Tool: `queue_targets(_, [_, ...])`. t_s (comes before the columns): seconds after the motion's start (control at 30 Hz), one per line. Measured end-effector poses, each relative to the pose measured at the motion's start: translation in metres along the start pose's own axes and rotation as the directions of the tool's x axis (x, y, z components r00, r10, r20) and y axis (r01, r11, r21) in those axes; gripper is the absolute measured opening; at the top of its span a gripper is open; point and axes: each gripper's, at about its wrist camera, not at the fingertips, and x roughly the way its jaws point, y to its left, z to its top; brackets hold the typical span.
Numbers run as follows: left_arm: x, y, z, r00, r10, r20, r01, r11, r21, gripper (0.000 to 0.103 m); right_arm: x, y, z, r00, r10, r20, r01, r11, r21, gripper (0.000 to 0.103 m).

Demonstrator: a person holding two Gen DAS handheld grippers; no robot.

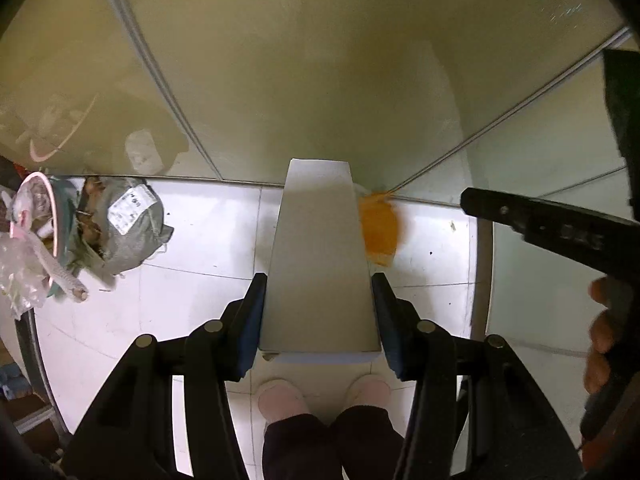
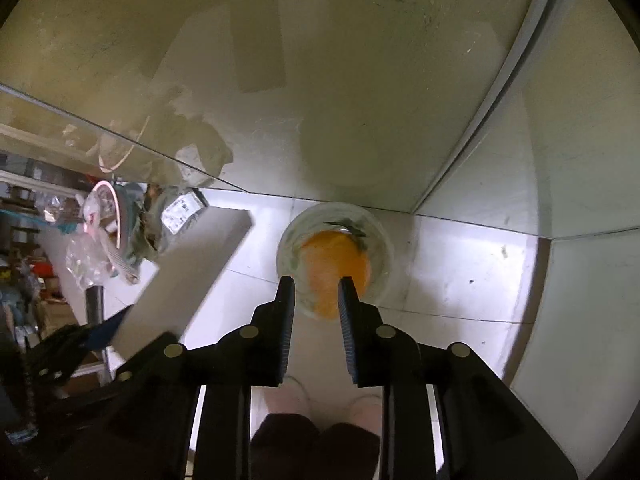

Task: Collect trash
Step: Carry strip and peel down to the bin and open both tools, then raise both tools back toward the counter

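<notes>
Above the floor (image 1: 200,240), my left gripper (image 1: 319,292) clamps a box (image 1: 320,256); my right gripper (image 2: 316,296) hangs part-open over what may be a cup (image 2: 376,248).

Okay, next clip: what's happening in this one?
A person is collecting trash off a white tiled floor with two handheld claws. The left claw is clamped on a flat white box. The right claw, jaws apart, hovers over a clear plastic cup with something orange inside, not gripping it. A pink-rimmed trash bin and a grey bag sit to the left.
</notes>
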Motion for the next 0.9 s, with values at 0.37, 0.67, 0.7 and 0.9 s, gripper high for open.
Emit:
queue_targets(0.37, [0.051, -0.014, 0.016, 0.99, -0.036, -0.133, 0.036, 0.999, 0.0, 0.051, -0.026, -0.013, 0.0, 1.0, 0.006, 0.026, -0.007, 0.999, 0.039, 0.029])
queue_targets(0.67, [-0.002, -0.022, 0.018, 0.994, -0.037, -0.099, 0.04, 0.999, 0.032, 0.051, -0.082, 0.004, 0.0, 0.995, 0.004, 0.099, -0.007, 1.0, 0.028, 0.03])
queue_targets(0.7, [-0.021, -0.023, 0.018, 0.996, -0.035, -0.082, 0.039, 0.998, 0.044, 0.051, -0.091, 0.009, 0.001, 0.994, 0.006, 0.108, -0.009, 1.0, 0.028, 0.03])
queue_targets(0.9, [-0.137, -0.031, 0.023, 0.999, -0.025, 0.034, 0.021, 0.995, 0.097, 0.051, -0.167, 0.035, 0.001, 0.984, 0.001, 0.18, -0.005, 1.0, 0.021, 0.03])
